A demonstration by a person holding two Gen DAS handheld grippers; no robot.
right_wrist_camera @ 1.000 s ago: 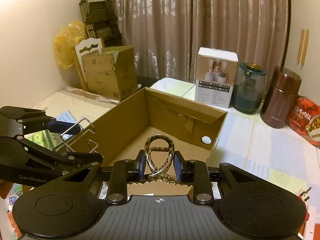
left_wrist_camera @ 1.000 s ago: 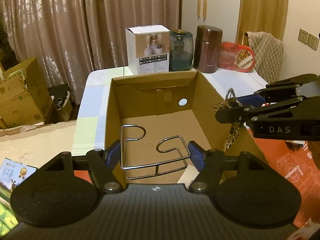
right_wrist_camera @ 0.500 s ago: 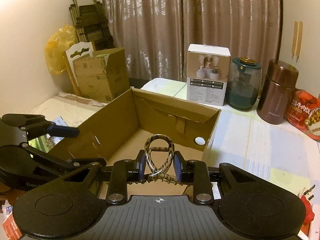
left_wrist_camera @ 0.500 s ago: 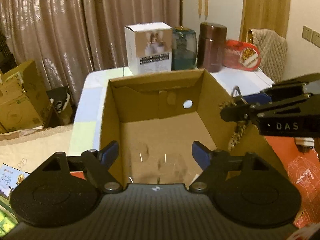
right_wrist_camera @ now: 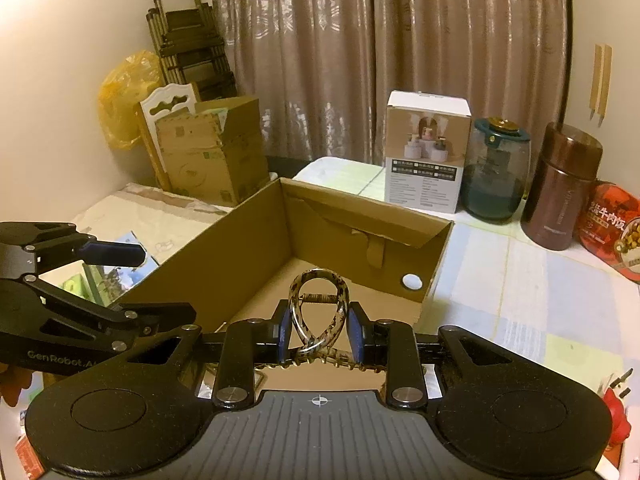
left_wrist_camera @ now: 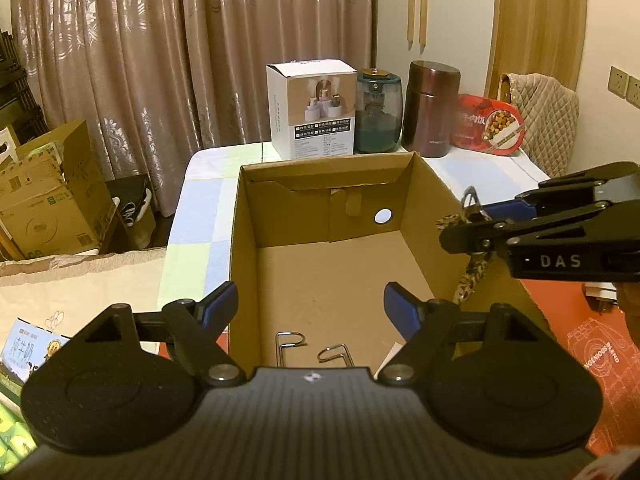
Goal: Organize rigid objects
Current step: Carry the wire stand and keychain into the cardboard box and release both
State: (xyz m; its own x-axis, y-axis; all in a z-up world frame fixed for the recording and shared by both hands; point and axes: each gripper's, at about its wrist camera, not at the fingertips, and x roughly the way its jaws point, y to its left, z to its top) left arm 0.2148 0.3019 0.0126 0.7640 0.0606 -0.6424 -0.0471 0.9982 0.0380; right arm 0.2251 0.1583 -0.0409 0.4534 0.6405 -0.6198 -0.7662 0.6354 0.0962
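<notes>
An open cardboard box [left_wrist_camera: 240,248] stands on the table in front of both grippers. On its floor at the near end lies a bent wire rack [left_wrist_camera: 312,350], partly hidden by my left gripper's body. Above it my left gripper [left_wrist_camera: 310,304] is open, with nothing between its blue pads. My right gripper [right_wrist_camera: 319,328] is shut on a tortoiseshell hair claw clip [right_wrist_camera: 318,300] and hangs over the box's near right wall [right_wrist_camera: 436,276]. In the left wrist view the right gripper [left_wrist_camera: 472,220] comes in from the right with the clip [left_wrist_camera: 468,280] dangling. The left gripper [right_wrist_camera: 166,284] shows at the left of the right wrist view.
Behind the box stand a white product carton [left_wrist_camera: 312,108], a teal jar [left_wrist_camera: 378,112], a brown flask [left_wrist_camera: 432,108] and a red food pack [left_wrist_camera: 486,124]. Cardboard cartons [left_wrist_camera: 52,192] sit on the floor to the left. An orange box [left_wrist_camera: 580,340] lies at the right.
The left gripper's jaws spread and let go of the wire rack, which dropped to the box floor. The right gripper kept its hold on the clip and stayed put.
</notes>
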